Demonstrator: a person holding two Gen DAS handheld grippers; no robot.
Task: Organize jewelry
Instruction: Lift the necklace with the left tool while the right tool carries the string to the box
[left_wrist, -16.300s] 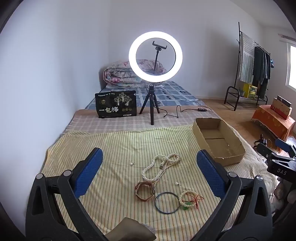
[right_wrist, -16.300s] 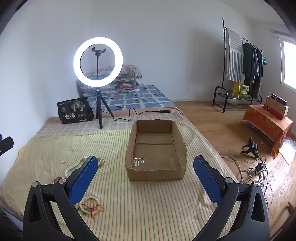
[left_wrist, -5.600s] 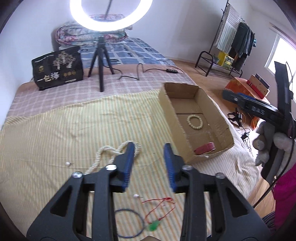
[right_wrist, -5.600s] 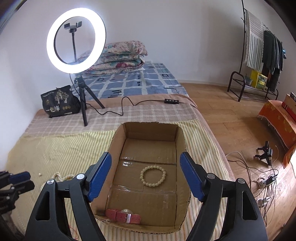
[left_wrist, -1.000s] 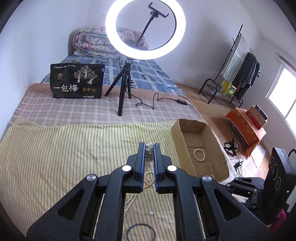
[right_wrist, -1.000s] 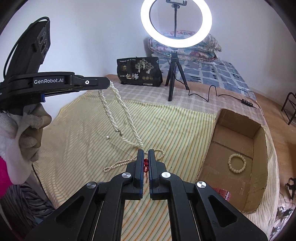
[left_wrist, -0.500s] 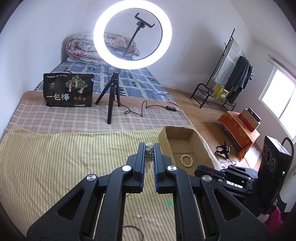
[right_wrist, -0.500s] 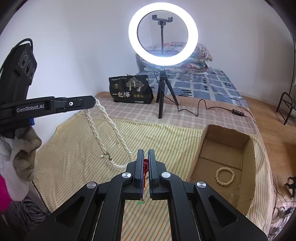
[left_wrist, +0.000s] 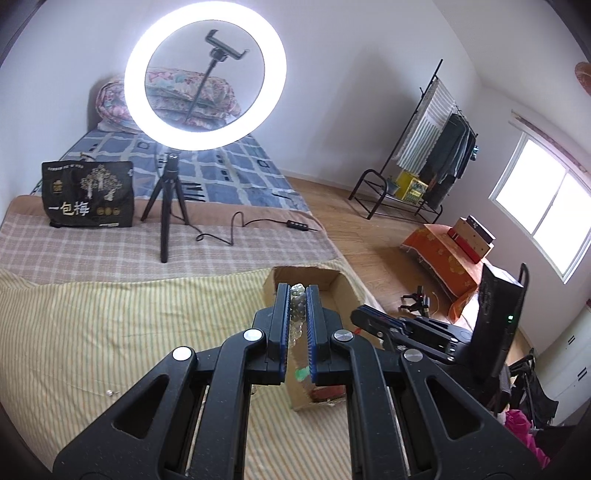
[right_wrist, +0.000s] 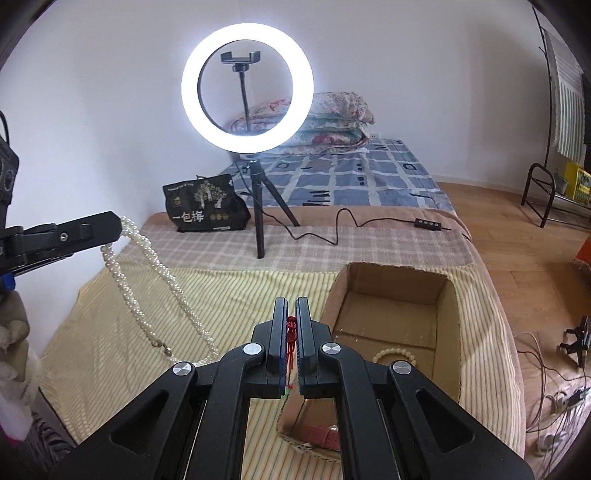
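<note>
- Our left gripper (left_wrist: 298, 295), at the lower centre of its own view, is clamped on the long white pearl necklace (right_wrist: 147, 254). In the right view the strand hangs from it at the left edge in two long loops, and its lower end seems to reach the yellow striped bedspread (right_wrist: 229, 288).
- Our right gripper (right_wrist: 291, 325) is closed on a thin red cord (right_wrist: 291, 334); a green bit shows lower down between the fingers, so we take it for the corded bracelet, though most of it is hidden.
- The open brown cardboard box (right_wrist: 448, 325) sits at the centre right of the right view. It holds a cream bead bracelet (right_wrist: 395, 356) near its middle and a red strap piece (right_wrist: 325, 437) against the near wall.
- We judge both pieces are on their way to the box. The dangling necklace could drag on the bedspread or catch on the box's rim if we carry it too low, and part of it could then land outside.
- Its hanging loops are close to the right gripper, so strand and cord could tangle if we bring both hands over the box together.
- The cord is thin and could slip from the pads.
</note>
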